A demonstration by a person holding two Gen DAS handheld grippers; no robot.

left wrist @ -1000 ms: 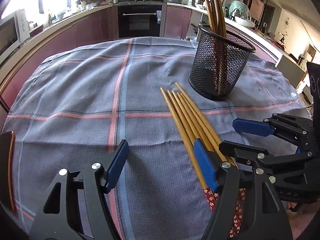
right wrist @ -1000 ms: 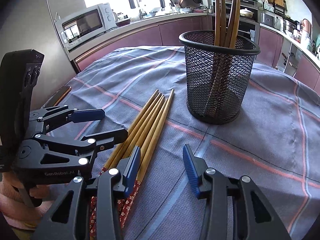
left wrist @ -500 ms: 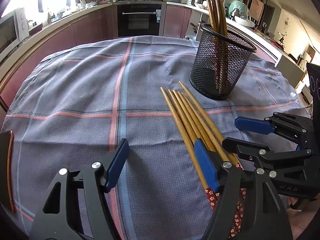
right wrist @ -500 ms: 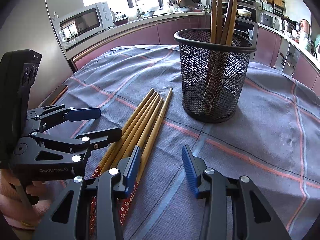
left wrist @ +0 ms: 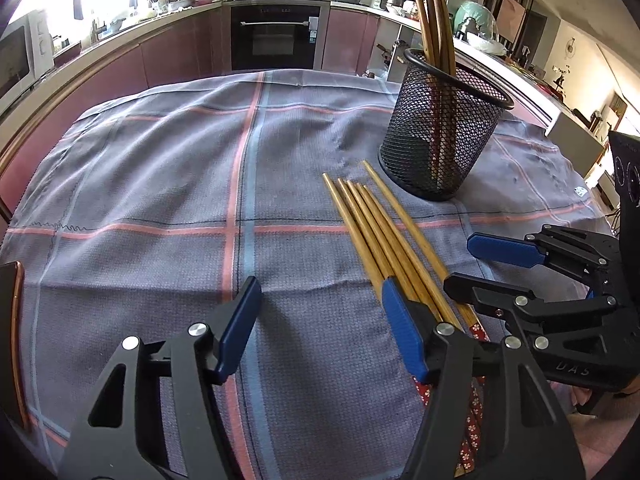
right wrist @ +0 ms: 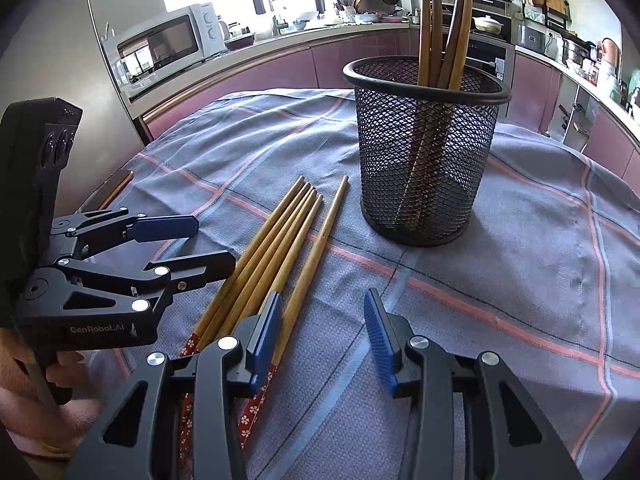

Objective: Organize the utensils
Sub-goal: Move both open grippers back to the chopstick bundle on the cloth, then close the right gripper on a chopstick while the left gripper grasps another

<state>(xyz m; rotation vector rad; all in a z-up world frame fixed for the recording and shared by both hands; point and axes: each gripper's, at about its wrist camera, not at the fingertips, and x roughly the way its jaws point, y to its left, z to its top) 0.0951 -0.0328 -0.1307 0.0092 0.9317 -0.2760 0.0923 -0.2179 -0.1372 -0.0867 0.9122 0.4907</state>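
Several light wooden chopsticks [left wrist: 380, 232] [right wrist: 280, 236] with red flowered ends lie side by side on the checked cloth. Behind them stands a black mesh cup [left wrist: 440, 140] [right wrist: 424, 160] holding dark wooden utensils [left wrist: 434, 8] [right wrist: 436, 20]. My left gripper [left wrist: 320, 320] [right wrist: 200, 244] hovers left of the bundle. Its jaws are closing with only cloth between them, and its right finger overlaps the chopsticks. My right gripper [right wrist: 320, 328] [left wrist: 468, 264] is open on the bundle's right. The outermost chopstick lies just inside its left finger, and the pads do not press on it.
The grey-blue tablecloth [left wrist: 160, 180] covers a round table. A dark flat object with a copper edge [left wrist: 12, 340] [right wrist: 116, 188] lies near the table's left rim. A hand [right wrist: 60, 376] holds the left gripper's handle. Kitchen counters, a microwave [right wrist: 168, 44] and an oven [left wrist: 276, 36] ring the room.
The left gripper's jaws have come slightly closer together. Both grippers, the chopsticks and the cup stay where they were.
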